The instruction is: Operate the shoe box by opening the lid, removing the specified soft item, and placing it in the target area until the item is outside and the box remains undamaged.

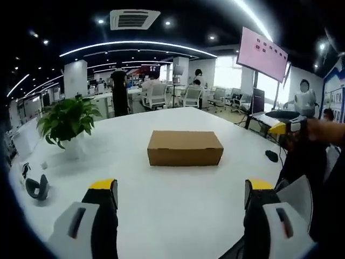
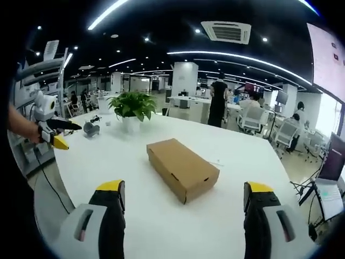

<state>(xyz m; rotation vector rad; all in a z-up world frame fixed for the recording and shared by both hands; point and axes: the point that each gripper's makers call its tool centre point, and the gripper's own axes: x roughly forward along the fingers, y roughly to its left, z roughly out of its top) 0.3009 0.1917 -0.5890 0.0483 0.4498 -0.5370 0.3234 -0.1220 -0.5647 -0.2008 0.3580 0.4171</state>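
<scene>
- Box [image 1: 185,148]: a plain brown cardboard one, lid down and flat, lying near the middle of the white tabletop [image 1: 178,210], well in from every edge. The soft item must be inside; nothing of it can be seen.
- Left tool [image 1: 180,202]: jaws wide apart, holding nothing, hovering over the near edge of the tabletop with the box straight ahead and well apart from it.
- Right tool [image 2: 183,202]: jaws likewise spread and empty; from its side the box [image 2: 182,168] sits cornerwise, one short end turned toward it. In the left gripper view this tool [image 1: 285,128] hangs off the right-hand edge of the tabletop, raised in a hand.
- Step in hand, as I judge it: the approach to open the lid, nothing touched yet.
- Lid seam: a faint line runs along the top of the long front face. Which long side carries the hinge I cannot tell, so test the front flap gently first.
- Bracing: one tool had best rest on or pinch an end of the box to keep it from sliding on the smooth tabletop, while the other works a jaw tip under the lid's edge.
- Force: lift slowly and evenly along the edge; thin card creases or tears if pried from one corner or squeezed hard.
- Clearance: a plant [image 1: 69,120] in a white pot stands near the far left corner, and a small dark gadget [image 1: 36,188] lies by the left edge, both well clear of the box.
</scene>
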